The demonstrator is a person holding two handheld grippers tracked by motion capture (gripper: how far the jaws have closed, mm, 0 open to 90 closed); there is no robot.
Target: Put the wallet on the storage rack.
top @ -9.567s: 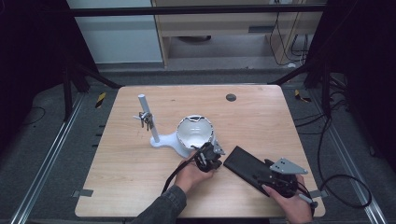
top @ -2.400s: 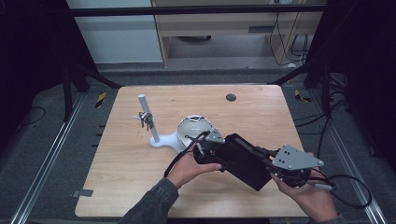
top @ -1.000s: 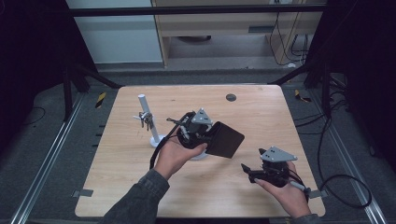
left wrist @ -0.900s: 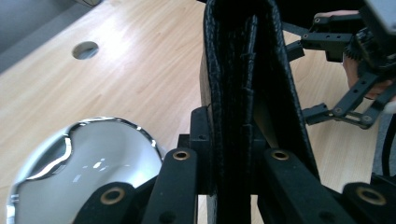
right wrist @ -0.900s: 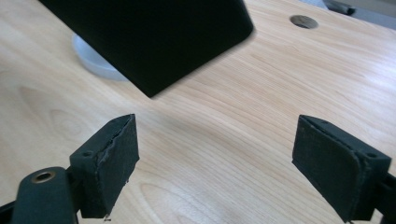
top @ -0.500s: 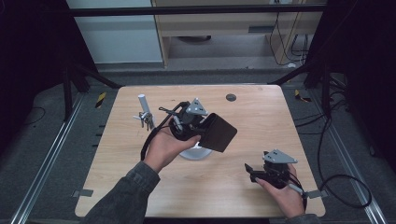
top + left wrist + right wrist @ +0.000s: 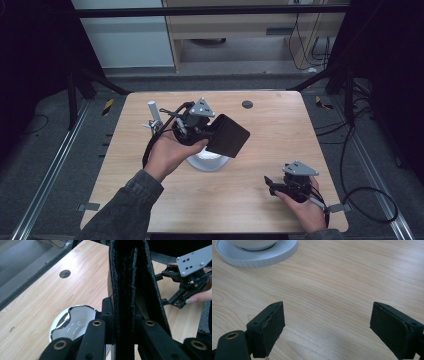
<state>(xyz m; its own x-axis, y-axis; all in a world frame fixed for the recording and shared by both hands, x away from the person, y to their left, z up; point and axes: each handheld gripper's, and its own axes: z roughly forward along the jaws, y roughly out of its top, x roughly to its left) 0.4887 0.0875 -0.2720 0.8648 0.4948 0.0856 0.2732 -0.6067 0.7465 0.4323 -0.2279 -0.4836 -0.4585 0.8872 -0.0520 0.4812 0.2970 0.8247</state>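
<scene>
Gripped between the jaws of the left gripper (image 7: 212, 131) is a black, pebble-grained leather wallet (image 7: 227, 135), held in the air over the middle of the pale wooden table (image 7: 280, 130). In the left gripper view the wallet (image 7: 132, 277) stands on edge, its folds pinched squarely between the two pads. The right gripper (image 7: 272, 184) sits low at the near right of the table, well apart from the wallet, its jaws wide with nothing between them; the right gripper view shows bare wood in the gap.

To do this step well, I judge the grip should stay firm and deep on the fold, since leather can slide, and the wallet should travel level so it does not swing open.

Directly below the wallet sits a round white dish on a ribbed white base (image 7: 207, 161). Its glossy inside (image 7: 75, 320) looks empty, though the wallet and jaws hide part of it.
</scene>
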